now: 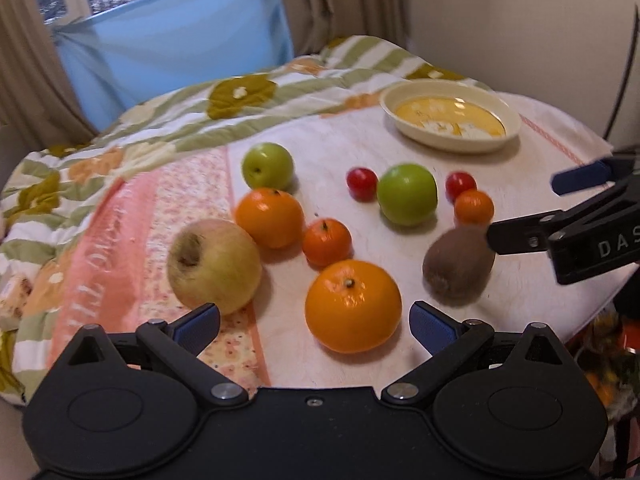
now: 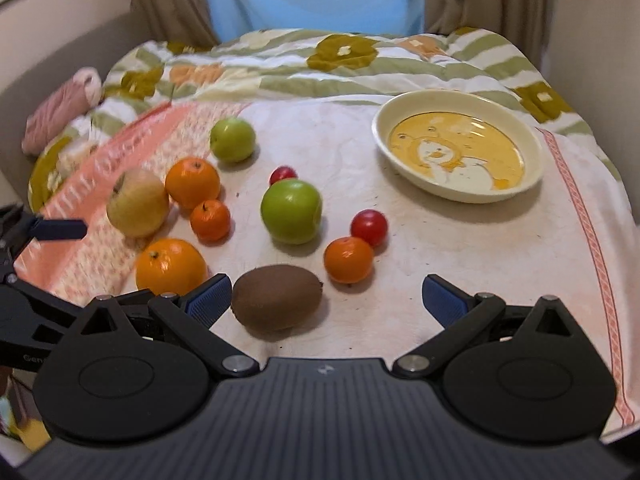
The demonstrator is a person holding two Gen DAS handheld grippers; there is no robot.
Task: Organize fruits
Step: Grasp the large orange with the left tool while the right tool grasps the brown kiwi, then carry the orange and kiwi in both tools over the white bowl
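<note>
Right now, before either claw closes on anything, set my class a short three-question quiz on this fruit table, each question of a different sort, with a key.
1. True or false: the bowl already holds fruit.
2. Multiple choice: which fruit lies nearest the right claw? A) kiwi B) yellow apple C) far green apple
3. Fill in: the number of small red fruits on the cloth is ___.

Key: 1 false, the bowl is empty. 2 A, the kiwi sits between the open fingers, by the left one. 3 two: one beside a small orange, one behind the near green apple.
</note>
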